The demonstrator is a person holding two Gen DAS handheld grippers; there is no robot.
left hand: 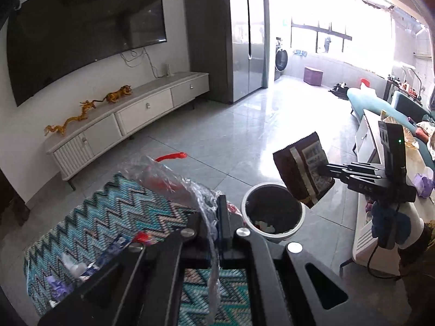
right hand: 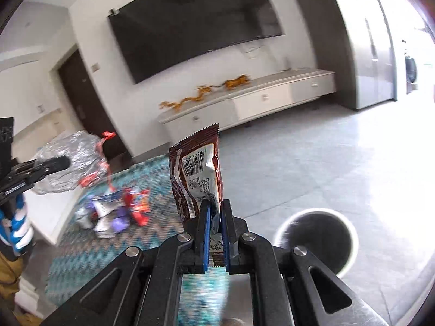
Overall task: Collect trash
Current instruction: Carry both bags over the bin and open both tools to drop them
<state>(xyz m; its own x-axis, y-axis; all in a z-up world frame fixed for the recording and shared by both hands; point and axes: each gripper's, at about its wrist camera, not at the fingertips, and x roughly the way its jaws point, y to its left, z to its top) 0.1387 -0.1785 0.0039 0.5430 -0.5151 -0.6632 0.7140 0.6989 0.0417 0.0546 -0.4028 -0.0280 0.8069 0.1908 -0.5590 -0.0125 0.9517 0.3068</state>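
My right wrist view smears with motion: the wrappers on the rug (right hand: 114, 212) are coloured blurs I cannot sort, and the bin (right hand: 316, 244) shows only a dark, soft-edged mouth. The brown wrapper (right hand: 195, 179) hides its lower end between my right gripper's pads. In the left view, the bin's contents (left hand: 265, 226) are too small to name, and window glare washes out the balcony (left hand: 339, 27).
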